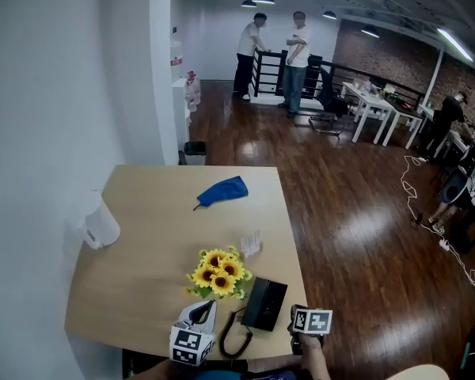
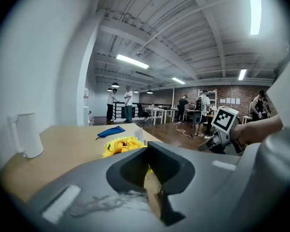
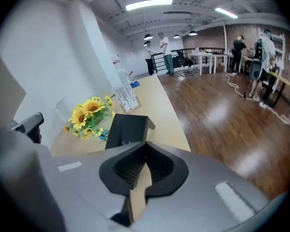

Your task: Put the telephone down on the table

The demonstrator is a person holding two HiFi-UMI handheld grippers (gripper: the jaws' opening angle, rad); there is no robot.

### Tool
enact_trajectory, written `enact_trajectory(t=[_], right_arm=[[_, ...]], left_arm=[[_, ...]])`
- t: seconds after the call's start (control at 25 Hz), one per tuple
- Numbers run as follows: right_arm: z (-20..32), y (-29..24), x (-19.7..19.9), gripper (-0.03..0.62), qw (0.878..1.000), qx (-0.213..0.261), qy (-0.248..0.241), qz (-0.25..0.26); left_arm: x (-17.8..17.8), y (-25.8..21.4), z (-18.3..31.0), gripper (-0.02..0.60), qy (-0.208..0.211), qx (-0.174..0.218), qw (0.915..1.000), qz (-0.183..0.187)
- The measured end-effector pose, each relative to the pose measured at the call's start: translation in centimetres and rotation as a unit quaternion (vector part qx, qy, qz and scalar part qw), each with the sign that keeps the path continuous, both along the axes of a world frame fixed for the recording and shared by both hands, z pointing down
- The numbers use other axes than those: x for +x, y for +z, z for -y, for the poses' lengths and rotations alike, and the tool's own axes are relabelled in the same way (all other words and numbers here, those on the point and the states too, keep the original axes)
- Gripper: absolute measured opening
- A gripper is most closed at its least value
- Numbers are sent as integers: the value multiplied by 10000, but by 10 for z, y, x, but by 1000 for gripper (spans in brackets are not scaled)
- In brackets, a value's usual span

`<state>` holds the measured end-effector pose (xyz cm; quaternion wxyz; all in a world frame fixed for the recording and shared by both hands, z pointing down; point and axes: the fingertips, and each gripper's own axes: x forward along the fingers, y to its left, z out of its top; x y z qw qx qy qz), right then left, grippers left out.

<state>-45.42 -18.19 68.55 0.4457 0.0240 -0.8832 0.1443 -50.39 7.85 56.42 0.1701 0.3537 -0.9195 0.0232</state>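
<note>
Both claws are clenched on nothing, the left claw [image 2: 148, 148] and the right claw [image 3: 146, 146] with jaws pressed together, and their grey bodies hide what lies right under them. The black telephone [image 3: 128, 129] sits on the table [image 1: 142, 236] just ahead of the right claw, its near end cut off, its curly cord [image 1: 233, 337] between the claws. Past the left claw are sunflowers [image 2: 121, 145], a blue cloth [image 2: 111, 131] and a white jug [image 2: 26, 134], then shiny dark floor [image 1: 356, 212] with far-off people [image 1: 277, 50].

Both hand-held grippers closed, nothing between the jaws.
Your left hand-held gripper [image 2: 148, 149] points almost level, jaws together; your right hand-held gripper [image 3: 144, 146], just to its right, tilts down, jaws together, your forearm [image 1: 315, 362] behind it.
</note>
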Motion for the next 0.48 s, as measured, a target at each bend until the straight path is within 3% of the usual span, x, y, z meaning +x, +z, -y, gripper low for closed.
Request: enact_trajectory(t=[0.12, 0.48], right_arm=[[-18, -34, 1, -7, 9984, 487, -166, 237], [-105, -109, 37, -8, 9914, 566, -54, 1181]], left_arm=[[10, -15, 5, 14, 178, 123, 9997, 109], [55, -51, -19, 14, 581, 448, 9967, 341]])
